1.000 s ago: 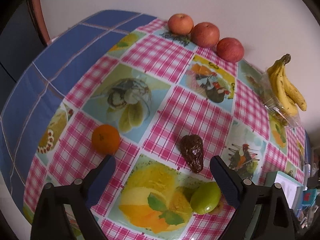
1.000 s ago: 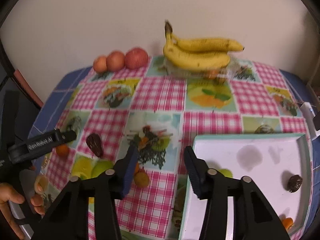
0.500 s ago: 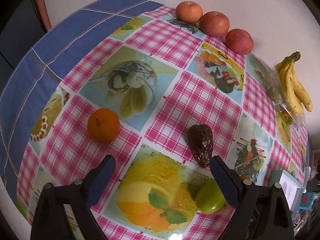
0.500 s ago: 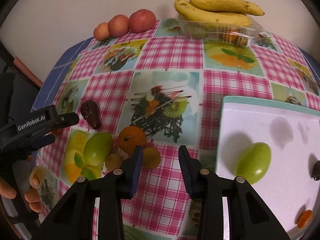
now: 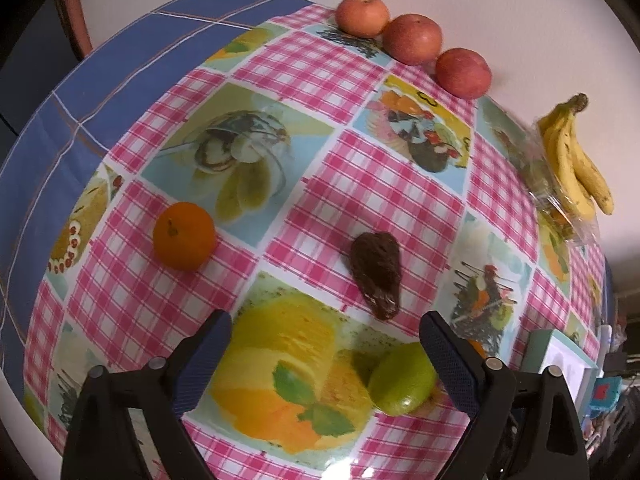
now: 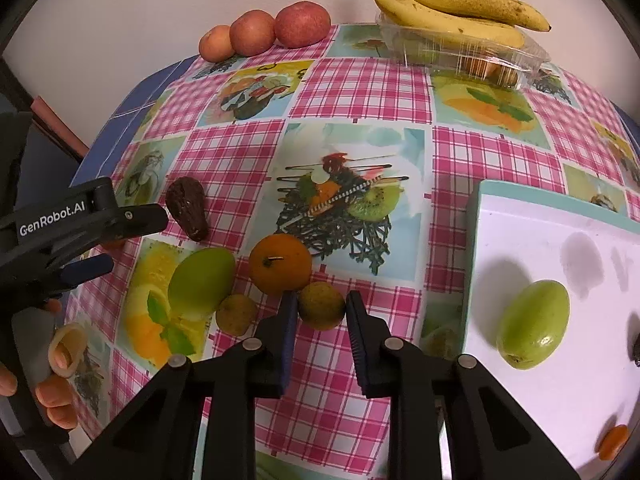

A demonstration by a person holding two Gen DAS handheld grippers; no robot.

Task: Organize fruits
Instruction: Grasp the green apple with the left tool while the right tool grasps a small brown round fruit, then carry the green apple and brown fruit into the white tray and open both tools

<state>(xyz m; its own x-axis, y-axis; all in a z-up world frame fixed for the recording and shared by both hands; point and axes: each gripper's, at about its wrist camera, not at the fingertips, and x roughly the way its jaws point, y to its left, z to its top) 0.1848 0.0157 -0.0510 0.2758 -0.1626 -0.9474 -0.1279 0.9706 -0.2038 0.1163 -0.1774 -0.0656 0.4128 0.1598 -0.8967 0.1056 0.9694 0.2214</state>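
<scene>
Two grippers | right gripper (image 6: 320,312) jaws clamp round yellow-brown fruit (image 6: 321,306) | left gripper (image 5: 326,354) jaws wide above glossy checked cloth (image 5: 360,184)

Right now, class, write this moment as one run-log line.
right gripper: shut on small yellow-brown fruit | left gripper: open, holding nothing | tray: green fruit inside

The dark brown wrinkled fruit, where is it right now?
In the right wrist view the dark brown fruit lies left of centre on the checked cloth, beside the left gripper, just above the green fruit.
</scene>
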